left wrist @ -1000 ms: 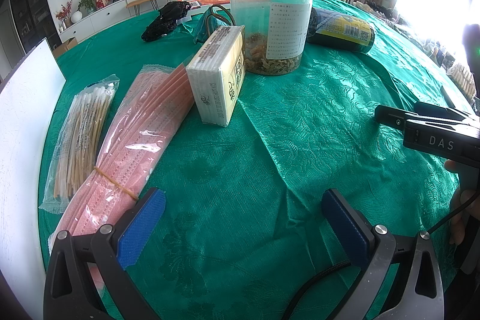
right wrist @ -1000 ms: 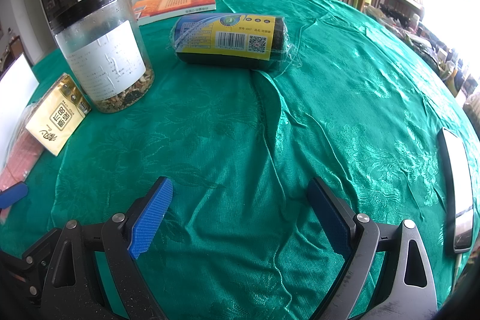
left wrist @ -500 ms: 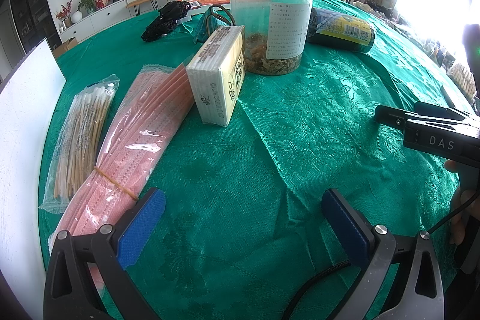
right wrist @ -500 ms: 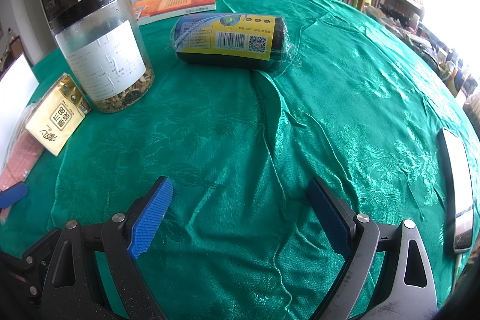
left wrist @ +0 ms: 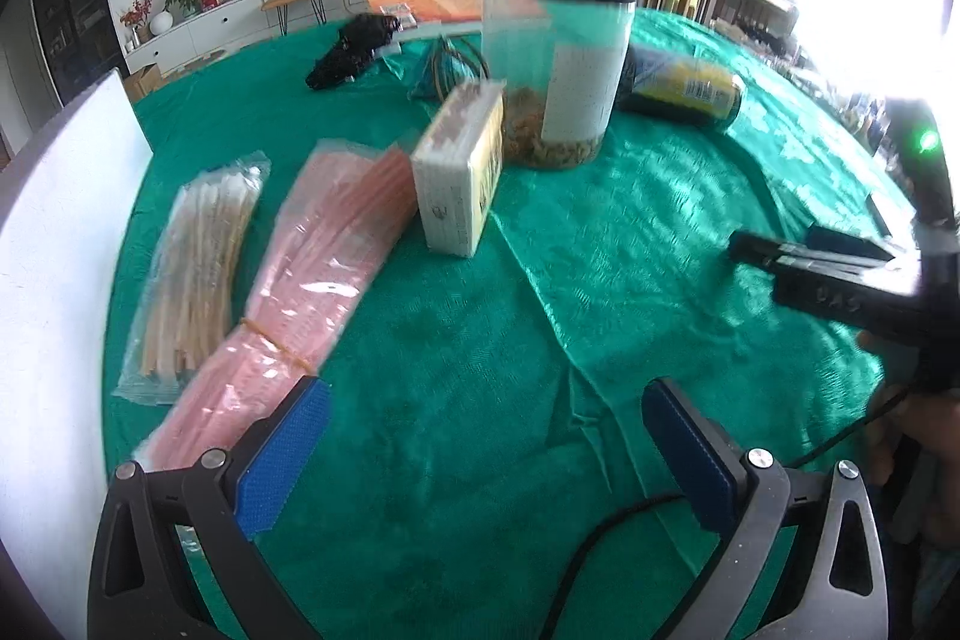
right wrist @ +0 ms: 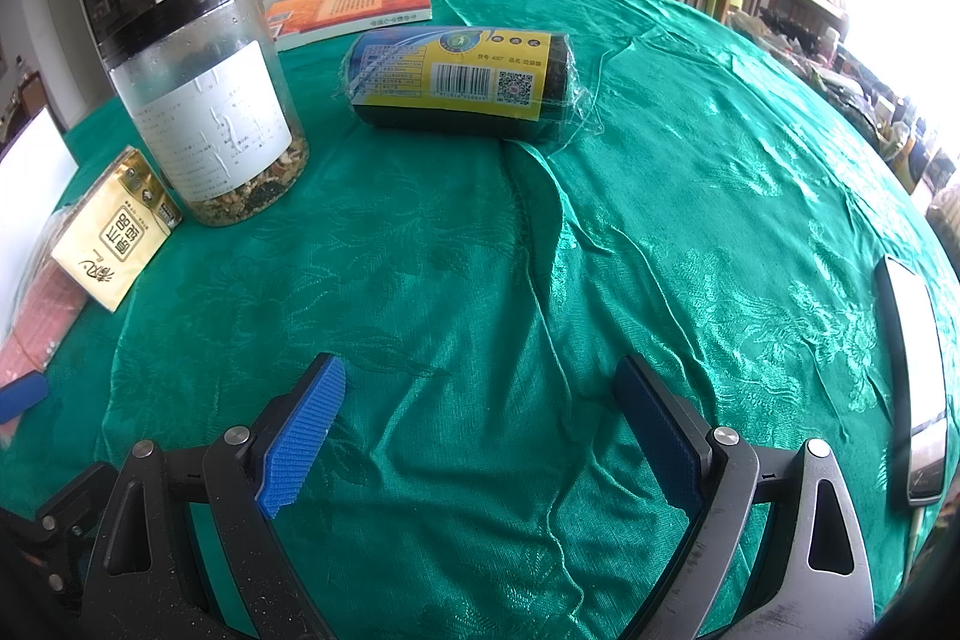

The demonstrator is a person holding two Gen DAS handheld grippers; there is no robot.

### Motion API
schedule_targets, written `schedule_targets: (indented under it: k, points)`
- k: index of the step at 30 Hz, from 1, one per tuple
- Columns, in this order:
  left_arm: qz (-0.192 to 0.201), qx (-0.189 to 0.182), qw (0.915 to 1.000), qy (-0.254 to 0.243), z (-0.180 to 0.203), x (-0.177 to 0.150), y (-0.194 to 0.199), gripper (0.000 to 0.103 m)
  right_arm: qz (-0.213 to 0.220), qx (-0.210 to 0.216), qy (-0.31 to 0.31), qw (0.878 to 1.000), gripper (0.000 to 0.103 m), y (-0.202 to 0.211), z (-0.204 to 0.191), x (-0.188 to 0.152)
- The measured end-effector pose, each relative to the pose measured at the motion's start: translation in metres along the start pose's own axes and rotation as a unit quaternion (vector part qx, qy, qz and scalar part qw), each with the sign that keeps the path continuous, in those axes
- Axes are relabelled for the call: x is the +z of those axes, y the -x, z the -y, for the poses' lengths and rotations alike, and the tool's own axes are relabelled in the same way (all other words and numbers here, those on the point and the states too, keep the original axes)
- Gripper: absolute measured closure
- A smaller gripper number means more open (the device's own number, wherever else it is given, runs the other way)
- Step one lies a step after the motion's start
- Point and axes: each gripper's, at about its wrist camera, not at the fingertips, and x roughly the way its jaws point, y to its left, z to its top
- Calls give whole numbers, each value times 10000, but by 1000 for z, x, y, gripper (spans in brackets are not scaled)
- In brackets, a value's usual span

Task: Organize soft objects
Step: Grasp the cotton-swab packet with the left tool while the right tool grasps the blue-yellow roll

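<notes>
A: What do both wrist views show?

B: A round table under a green cloth (right wrist: 690,196). The left gripper (left wrist: 480,454) hangs low near the table's near edge, blue pads spread wide with nothing between them. The right gripper (right wrist: 480,430) is likewise spread and holding nothing.

A: Where are the soft things?

B: A pink face-mask pack (left wrist: 300,304) lies just ahead-left of the left gripper, touching a tissue pack (left wrist: 459,178) that stands on edge. A cotton swab bag (left wrist: 192,268) lies beside the masks, nearer the left edge. A wrapped bin-bag roll (right wrist: 462,79) lies further in, beside a clear jar (right wrist: 210,100).

A: How should the first pickup go?

B: Likely the masks: straddle the pack near its rubber band, close gently so the film doesn't slip, and lift clear of the tissues
</notes>
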Motion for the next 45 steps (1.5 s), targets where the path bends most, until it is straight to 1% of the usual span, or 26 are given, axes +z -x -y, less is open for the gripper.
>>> schedule_targets:
  k: [2, 3, 6, 7, 8, 11, 13, 15, 18, 21, 25, 27, 31, 34, 36, 37, 38, 39, 41, 44, 45]
  points:
    - [302, -55, 9994, 127, -13, 15, 28, 0, 0, 0, 0, 10000, 10, 0, 0, 0]
    - [417, -18, 9989, 199, -21, 26, 40, 0, 0, 0, 0, 10000, 10, 0, 0, 0]
    - [646, 256, 9960, 566, -54, 64, 63, 0, -1, 2, 0, 10000, 10, 0, 0, 0]
    - [640, 353, 9950, 686, -65, 76, 65, 0, -1, 2, 0, 10000, 10, 0, 0, 0]
    - [511, 450, 9947, 768, -76, 86, 60, 0, -1, 2, 0, 10000, 10, 0, 0, 0]
    - [0, 605, 9945, 857, -101, 107, 26, 0, -1, 2, 0, 10000, 10, 0, 0, 0]
    - [-272, 655, 9922, 1024, -115, 107, -1, 2, -1, 2, 0, 10000, 10, 0, 0, 0]
    - [-465, 564, 9895, 1249, -126, 106, -23, 7, 0, 4, 0, 10000, 10, 0, 0, 0]
    - [-506, 556, 9855, 1523, -138, 100, -42, 8, 0, 3, 1, 10000, 10, 0, 0, 0]
    - [-643, 609, 9823, 1648, -146, 94, -59, 8, 0, 3, 1, 10000, 10, 0, 0, 0]
    - [-688, 764, 9789, 1766, -155, 87, -68, 8, 0, 4, 1, 10000, 10, 0, 0, 0]
    - [-715, 759, 9777, 1824, -159, 84, -70, 10, 0, 4, 2, 10000, 10, 0, 0, 0]
    - [-925, 828, 9770, 1733, -157, 79, -81, 10, -1, 5, 2, 10000, 10, 0, 0, 0]
    - [-947, 909, 9780, 1621, -155, 76, -82, 12, -1, 6, 2, 10000, 10, 0, 0, 0]
    - [-967, 969, 9776, 1596, -154, 76, -82, 16, -1, 7, 2, 10000, 10, 0, 0, 0]
    - [-960, 1062, 9772, 1569, -154, 76, -81, 27, -1, 6, 2, 10000, 10, 0, 0, 0]
    - [-925, 1142, 9772, 1535, -155, 77, -80, 45, -1, 7, 2, 10000, 10, 0, 0, 0]
    - [-880, 1131, 9776, 1544, -157, 78, -78, 52, -1, 8, 1, 10000, 10, 0, 0, 0]
    - [-813, 997, 9765, 1730, -163, 79, -75, 66, -1, 9, 1, 10000, 10, 0, 0, 0]
    - [-722, 963, 9760, 1814, -167, 78, -66, 71, 1, 61, -17, 10000, 10, 1, 1, 1]
    - [-681, 938, 9767, 1804, -167, 78, -64, 72, -21, 197, -78, 9998, 10, 2, 4, 3]
